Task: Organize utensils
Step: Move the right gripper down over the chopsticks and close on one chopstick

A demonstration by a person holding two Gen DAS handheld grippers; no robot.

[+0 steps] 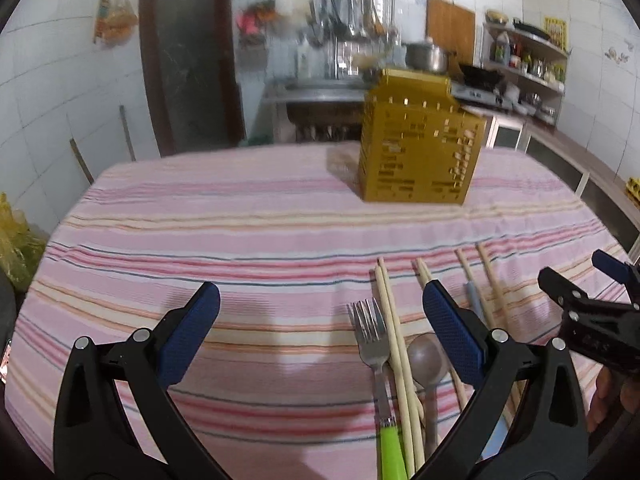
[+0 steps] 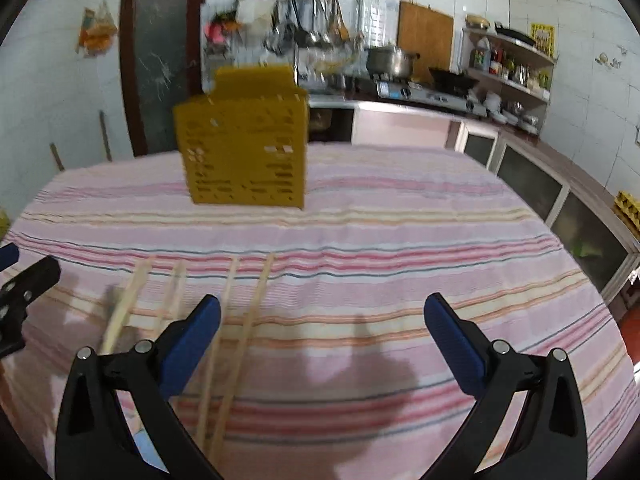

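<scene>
We find the utensils lying in a loose row on the pink striped tablecloth (image 1: 248, 240), low and right of centre in the left wrist view: a steel fork with a lime-green plastic handle (image 1: 378, 364), a pair of pale wooden chopsticks (image 1: 394, 332) just beside it on its right, a grey metal spoon (image 1: 427, 360) whose bowl sits close against that pair, and further pale chopsticks (image 1: 490, 280) fanned out toward the right edge. The mustard-yellow perforated plastic utensil holder (image 1: 420, 148) stands upright well apart from them, toward the upper right of centre in that view and upper left in the right wrist view (image 2: 244, 144). Our left gripper (image 1: 320, 336) hangs over the cloth with its blue-padded jaws spread wide and nothing between them; its right finger overlaps the spoon and chopsticks in the picture. Our right gripper (image 2: 322, 340) is likewise wide and empty, with two chopsticks (image 2: 240, 328) running under its left finger. We judge the step in hand to be the first pick. To do it well, we should choose one piece that lies clear of its neighbours, probably the fork by its green handle, straddle it squarely, and close low on the cloth so the thin sticks beside it are not dragged along. Both views are blurred, so we cannot tell which compartments the holder has.
</scene>
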